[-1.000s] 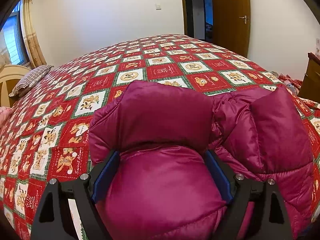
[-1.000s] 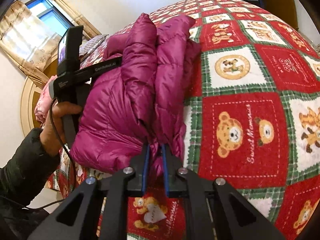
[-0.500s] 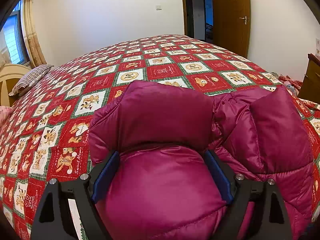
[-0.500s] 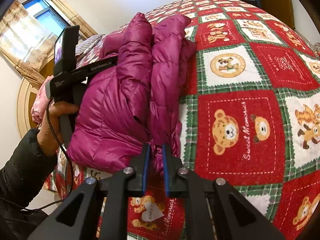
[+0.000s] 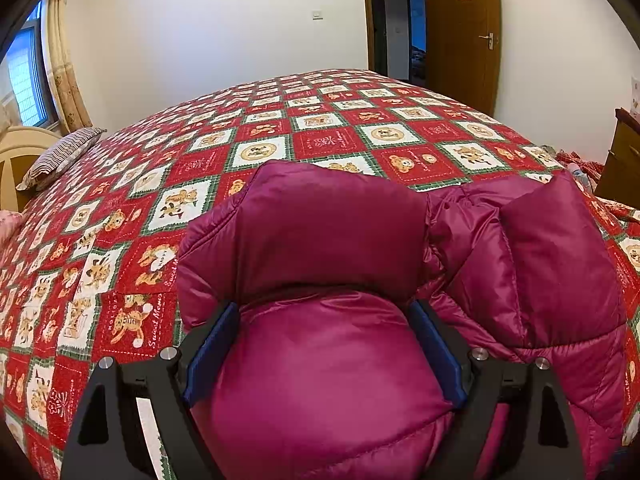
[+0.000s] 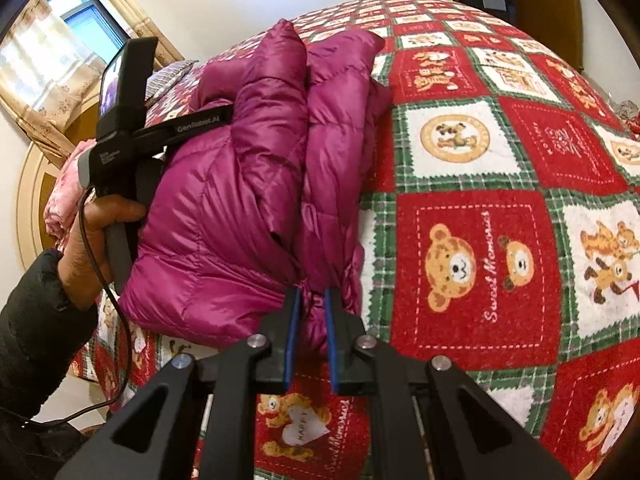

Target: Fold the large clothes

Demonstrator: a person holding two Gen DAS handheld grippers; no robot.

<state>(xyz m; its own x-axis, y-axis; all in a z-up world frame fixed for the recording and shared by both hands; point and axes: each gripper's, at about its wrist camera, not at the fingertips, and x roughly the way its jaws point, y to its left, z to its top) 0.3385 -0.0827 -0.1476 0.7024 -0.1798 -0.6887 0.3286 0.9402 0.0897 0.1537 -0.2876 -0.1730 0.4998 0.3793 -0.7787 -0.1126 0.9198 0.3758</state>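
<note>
A magenta puffer jacket lies folded in a bundle on the red and green bear-print bedspread. My left gripper is closed around a thick padded fold of it, jaws wide apart with the fabric filling the gap. In the right wrist view the jacket lies at the bed's near left edge. My right gripper is shut on a thin bunched edge of it. The left gripper's body shows at the jacket's left side, held by a hand.
A striped pillow and a cream headboard are at the far left. A wooden door stands at the back. A wooden cabinet is at the right. Bedspread stretches to the jacket's right.
The jacket bundle has shifted slightly toward the right gripper and lies a bit lower on the bed. Both grips are unchanged.
</note>
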